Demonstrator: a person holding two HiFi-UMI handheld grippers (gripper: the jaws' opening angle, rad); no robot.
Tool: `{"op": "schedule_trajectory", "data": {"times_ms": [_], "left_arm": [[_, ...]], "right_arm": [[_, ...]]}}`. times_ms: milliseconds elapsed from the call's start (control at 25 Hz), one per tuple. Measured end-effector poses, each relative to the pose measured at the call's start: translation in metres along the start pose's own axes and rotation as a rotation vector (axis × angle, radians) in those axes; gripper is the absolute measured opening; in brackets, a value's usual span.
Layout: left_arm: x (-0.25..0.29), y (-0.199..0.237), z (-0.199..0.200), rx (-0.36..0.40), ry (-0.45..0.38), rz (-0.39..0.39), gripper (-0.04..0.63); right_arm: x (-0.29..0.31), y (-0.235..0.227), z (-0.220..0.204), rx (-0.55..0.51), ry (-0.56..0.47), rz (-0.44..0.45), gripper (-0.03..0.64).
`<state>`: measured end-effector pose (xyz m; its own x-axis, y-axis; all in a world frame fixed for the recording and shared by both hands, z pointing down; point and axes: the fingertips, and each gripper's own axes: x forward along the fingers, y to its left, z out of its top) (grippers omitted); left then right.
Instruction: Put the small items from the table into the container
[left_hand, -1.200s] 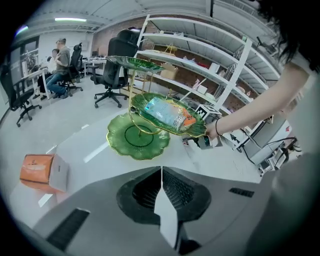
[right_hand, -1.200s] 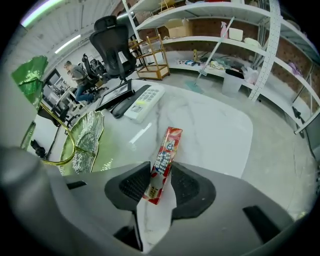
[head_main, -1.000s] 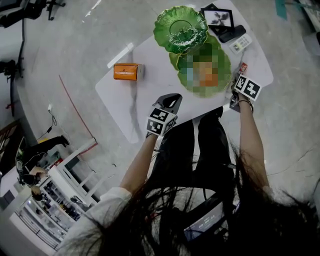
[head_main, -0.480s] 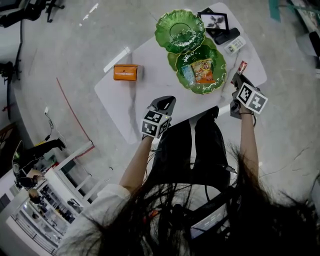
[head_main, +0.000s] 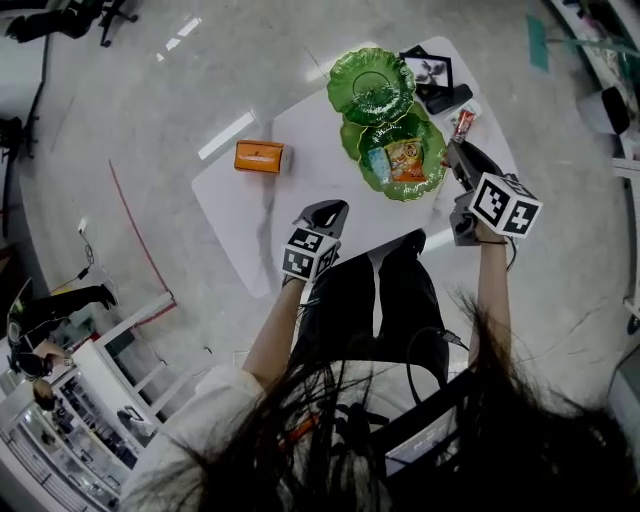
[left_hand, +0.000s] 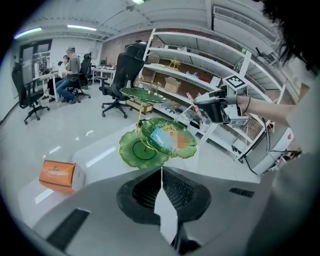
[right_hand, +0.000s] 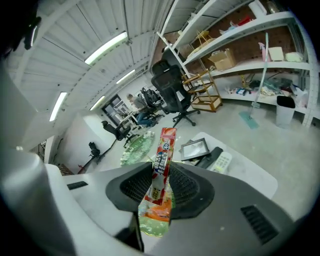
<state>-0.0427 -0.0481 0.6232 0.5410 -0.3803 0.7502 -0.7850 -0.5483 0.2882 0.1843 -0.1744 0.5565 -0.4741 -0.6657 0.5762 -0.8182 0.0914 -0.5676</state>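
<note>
A long red, white and orange foil snack packet (right_hand: 165, 142) stands upright between the pads of the right gripper (right_hand: 160, 180). The jaws are clamped on its middle, so the printed end pokes out above them and the crumpled end hangs below. In the head view the packet is held just beside the right rim of the green leaf-shaped glass dish (head_main: 415, 192), which already holds a few packets and looks to be the container.

The step in hand seems to be carrying this packet across to that dish. To do it well, bring the gripper in over the dish's right rim, clear of the second, empty green dish (head_main: 340, 80) at its far side. Then lower it until the hanging end is close to the packets inside, tip the packet flat and only then part the jaws. The wrapper is thin and light, so dropped from height it could slide over the rim.

The left gripper (head_main: 335, 208) hovers off the dish's near left side with its jaws closed on nothing. An orange box (head_main: 259, 157) lies well to the left of the dish on the white table (head_main: 250, 210). A black picture frame (right_hand: 193, 148), a black remote (right_hand: 210, 156) and a white remote (right_hand: 221, 161) lie beyond the dish.
</note>
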Motion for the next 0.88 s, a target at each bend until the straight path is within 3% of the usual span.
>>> {"op": "schedule_trajectory", "data": {"times_ms": [280,440,640,880], "left_arm": [[-0.028,0.012,0.035,-0.013,-0.064,0.023,0.011],[-0.049,0.021,0.056,-0.007,-0.097,0.019,0.011],[-0.074,0.043,0.071,0.016,-0.118,0.033,0.011],[-0.103,0.066,0.066,-0.019,-0.128,0.061,0.011]], "right_arm": [[0.038,0.093,0.025,-0.097,0.061,0.107,0.117],[0.069,0.129,0.032,-0.166,0.110,0.109,0.117],[0.116,0.143,0.032,-0.250,0.204,0.081,0.117],[0.150,0.139,0.024,-0.296,0.316,0.024,0.117]]}}
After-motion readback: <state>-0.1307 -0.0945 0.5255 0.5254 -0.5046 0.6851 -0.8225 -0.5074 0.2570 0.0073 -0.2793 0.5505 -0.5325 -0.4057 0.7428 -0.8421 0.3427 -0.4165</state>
